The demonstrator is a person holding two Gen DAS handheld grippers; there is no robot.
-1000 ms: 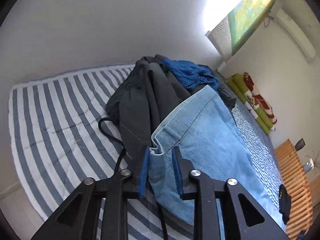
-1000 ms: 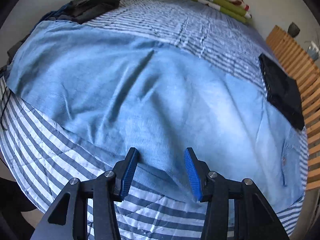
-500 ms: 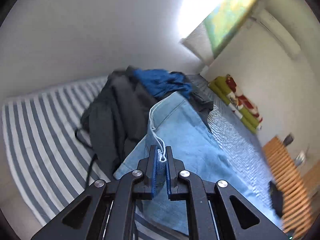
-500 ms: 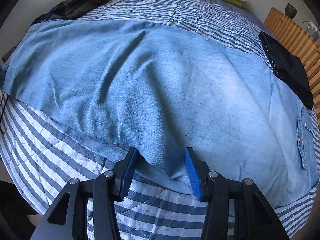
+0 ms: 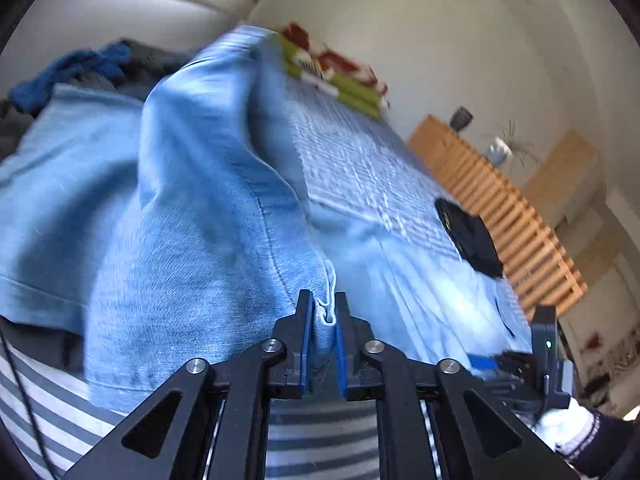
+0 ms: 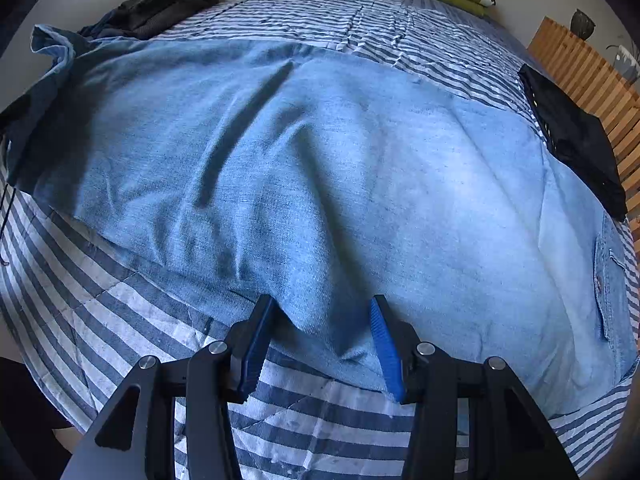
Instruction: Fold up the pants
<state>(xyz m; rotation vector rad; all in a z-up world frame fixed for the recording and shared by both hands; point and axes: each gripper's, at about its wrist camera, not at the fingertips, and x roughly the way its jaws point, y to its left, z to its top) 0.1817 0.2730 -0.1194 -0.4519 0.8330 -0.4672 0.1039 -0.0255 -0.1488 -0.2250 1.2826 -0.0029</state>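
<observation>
Light blue jeans [image 6: 320, 160] lie spread across the striped bed. My left gripper [image 5: 323, 320] pinches the hem of a leg [image 5: 192, 208] and holds it lifted and folded over the rest; its jaws are opening slightly, with the hem still between the pads. My right gripper [image 6: 320, 336] points steeply down at the jeans' near edge. It is open, and a raised pucker of denim stands between its blue pads [image 6: 384, 340]. The left wrist view shows this right gripper [image 5: 512, 360] at the lower right, held by a gloved hand [image 5: 568, 428].
A black folded garment [image 6: 576, 140] lies on the bed by a wooden slatted frame [image 5: 500, 208]. A pile of dark and blue clothes [image 5: 80, 68] sits at the far left. A green and red blanket [image 5: 340, 80] lies against the wall. A black cord [image 5: 20, 400] crosses the striped cover [image 6: 360, 12].
My left gripper shut on the hem, lifted it and swung it across over the jeans toward the right gripper, rolling as it went. The right gripper stayed put while denim puckered between its fingers.
</observation>
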